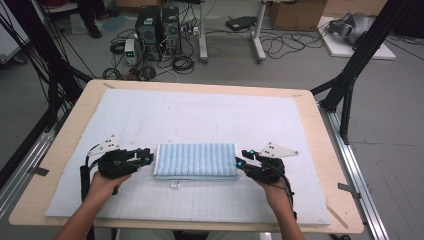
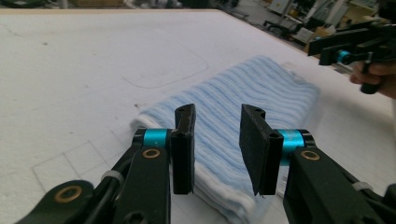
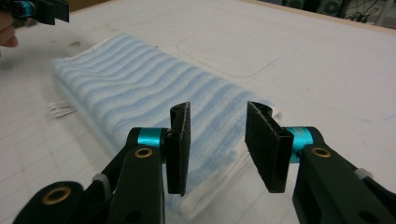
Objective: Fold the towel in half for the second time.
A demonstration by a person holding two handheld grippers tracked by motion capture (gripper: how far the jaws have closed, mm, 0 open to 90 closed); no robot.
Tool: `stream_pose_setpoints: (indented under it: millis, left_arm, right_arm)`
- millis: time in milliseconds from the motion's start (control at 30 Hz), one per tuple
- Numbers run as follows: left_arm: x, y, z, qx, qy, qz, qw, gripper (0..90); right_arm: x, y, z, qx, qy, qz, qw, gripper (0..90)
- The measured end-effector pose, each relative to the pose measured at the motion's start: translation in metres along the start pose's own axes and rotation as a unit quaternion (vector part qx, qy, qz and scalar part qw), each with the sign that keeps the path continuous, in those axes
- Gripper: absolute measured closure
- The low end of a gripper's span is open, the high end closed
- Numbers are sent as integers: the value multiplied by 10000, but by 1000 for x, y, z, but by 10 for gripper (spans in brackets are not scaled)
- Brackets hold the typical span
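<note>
A folded blue-and-white striped towel (image 1: 196, 161) lies flat on the white mat (image 1: 200, 115) that covers the table (image 1: 320, 150), nearer the table's near edge than its far edge and about midway between its left and right edges. The left gripper (image 1: 146, 156) sits just beside the towel's left end, its fingers (image 2: 183, 147) parted with a clear gap, gripping nothing. The right gripper (image 1: 243, 159) sits at the towel's right end, its fingers (image 3: 178, 147) likewise parted and empty. A small white tag (image 1: 175, 185) lies on the mat just in front of the towel.
</note>
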State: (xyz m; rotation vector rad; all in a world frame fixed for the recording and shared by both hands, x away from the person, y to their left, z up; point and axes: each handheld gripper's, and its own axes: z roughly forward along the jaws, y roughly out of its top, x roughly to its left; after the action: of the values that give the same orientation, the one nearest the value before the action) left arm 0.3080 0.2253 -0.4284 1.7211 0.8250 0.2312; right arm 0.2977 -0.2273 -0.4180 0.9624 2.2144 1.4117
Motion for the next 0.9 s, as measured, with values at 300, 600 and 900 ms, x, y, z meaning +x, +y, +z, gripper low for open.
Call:
stream_pose_setpoints:
  millis: [300,600,900]
  left_arm:
    - [-4,-9,34,839,115,40,9964,716]
    - [-15,-17,30,1281,152,434,9907,709]
    - [-14,-21,22,1351,211,428,9897,695]
  right_arm:
    - [10,7,46,616,-113,-135,9979,562]
    - [24,-10,50,1075,-103,-375,9934,427]
    - [31,-17,35,1048,-34,-433,9935,359]
